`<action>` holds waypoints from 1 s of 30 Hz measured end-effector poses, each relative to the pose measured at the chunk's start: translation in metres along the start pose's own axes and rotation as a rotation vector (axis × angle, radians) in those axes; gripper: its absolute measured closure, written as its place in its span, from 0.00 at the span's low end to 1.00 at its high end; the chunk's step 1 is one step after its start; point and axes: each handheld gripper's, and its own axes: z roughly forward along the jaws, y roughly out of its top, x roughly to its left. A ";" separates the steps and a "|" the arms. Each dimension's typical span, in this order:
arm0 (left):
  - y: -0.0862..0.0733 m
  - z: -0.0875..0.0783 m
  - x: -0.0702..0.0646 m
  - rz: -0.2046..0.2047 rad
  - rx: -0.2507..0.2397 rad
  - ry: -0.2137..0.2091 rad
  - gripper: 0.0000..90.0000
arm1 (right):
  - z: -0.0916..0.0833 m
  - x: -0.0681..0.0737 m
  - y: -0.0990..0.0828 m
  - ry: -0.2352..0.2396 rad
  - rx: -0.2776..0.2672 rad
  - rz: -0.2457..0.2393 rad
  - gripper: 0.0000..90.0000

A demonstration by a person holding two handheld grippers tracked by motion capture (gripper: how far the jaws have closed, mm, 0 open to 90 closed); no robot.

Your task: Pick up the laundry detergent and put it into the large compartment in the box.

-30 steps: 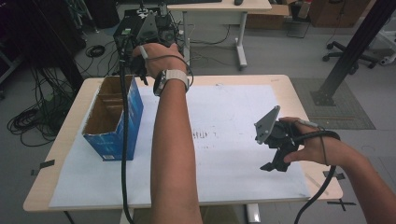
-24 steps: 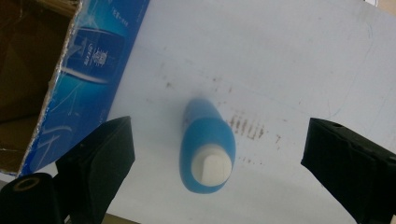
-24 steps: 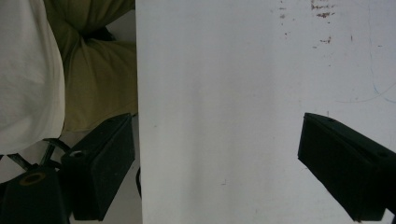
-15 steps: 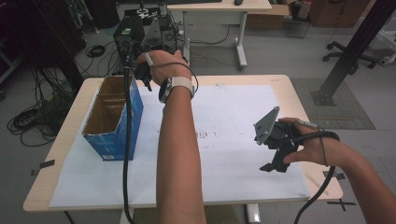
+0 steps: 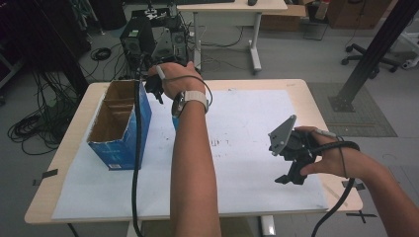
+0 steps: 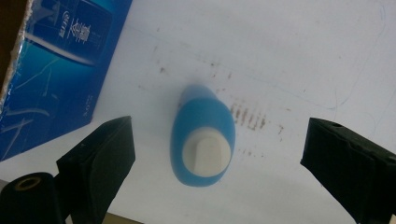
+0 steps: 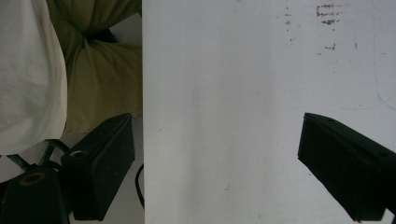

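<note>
Two spread jaws of the left gripper [image 6: 215,154] hover over a blue bottle [image 6: 203,135], box [image 6: 56,70] at ten o'clock; descent and closing come next.

The high view looks forward and down over the whole table [image 5: 306,94]. Both gripper views look steeply down, close to its white sheet [image 7: 243,93]; the left gripper view shares the blue box [image 6: 56,70] near the table's left edge.

bottle [image 6: 203,140] upright on the paper sheet [image 5: 247,148], just right of the open box [image 5: 118,123], table [image 5: 316,98] beneath
</note>
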 end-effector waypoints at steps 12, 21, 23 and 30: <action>-0.007 0.014 -0.006 0.009 0.003 0.014 0.11 | -0.001 0.001 -0.002 -0.002 -0.003 -0.003 0.13; -0.012 0.029 -0.004 0.009 0.018 0.019 0.11 | 0.001 0.002 -0.001 0.002 -0.004 -0.010 0.13; -0.013 0.031 -0.004 0.007 0.018 0.021 0.11 | 0.001 0.002 -0.001 0.004 -0.006 -0.011 0.13; -0.015 0.039 -0.002 0.009 0.018 0.029 0.11 | 0.002 0.002 0.000 0.006 -0.004 -0.016 0.13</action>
